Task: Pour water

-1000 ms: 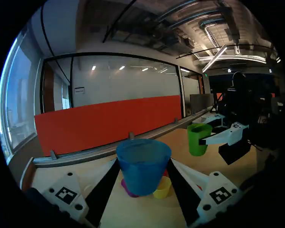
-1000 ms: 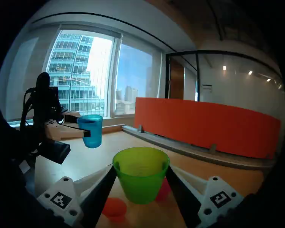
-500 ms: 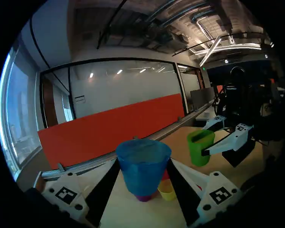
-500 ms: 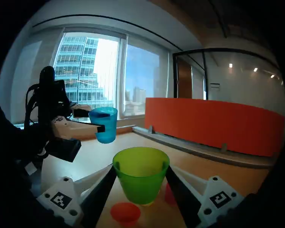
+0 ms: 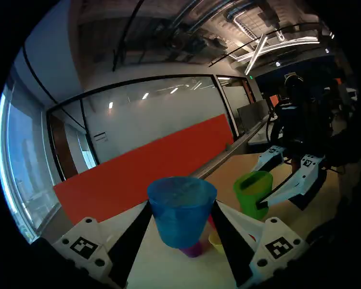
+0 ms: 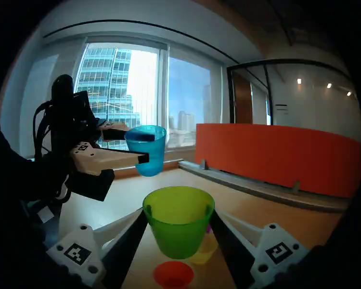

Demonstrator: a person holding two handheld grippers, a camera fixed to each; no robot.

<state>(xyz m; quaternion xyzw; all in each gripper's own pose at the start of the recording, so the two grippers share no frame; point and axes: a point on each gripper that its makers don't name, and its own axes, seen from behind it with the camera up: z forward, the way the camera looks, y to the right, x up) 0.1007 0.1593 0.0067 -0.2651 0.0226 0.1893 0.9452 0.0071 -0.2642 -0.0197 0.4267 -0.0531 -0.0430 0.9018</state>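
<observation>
Mixed lighting with strong backlight; heavy fisheye distortion in both views.

In the right gripper view, daylight is pouring through the tall glass windows (image 6: pixel 132 91), washing out the sky and leaving the dark equipment at the left as a near silhouette. In the left gripper view, the long white ceiling strip lights (image 5: pixel 257 45) are glowing against a dim ceiling, and the far right side is sitting in deep shadow. The translucent blue plastic cup (image 5: pixel 182 212) and the translucent green plastic cup (image 6: pixel 179 221) are rendering sharp and evenly lit. Straight lines are bowing towards the edges.
</observation>
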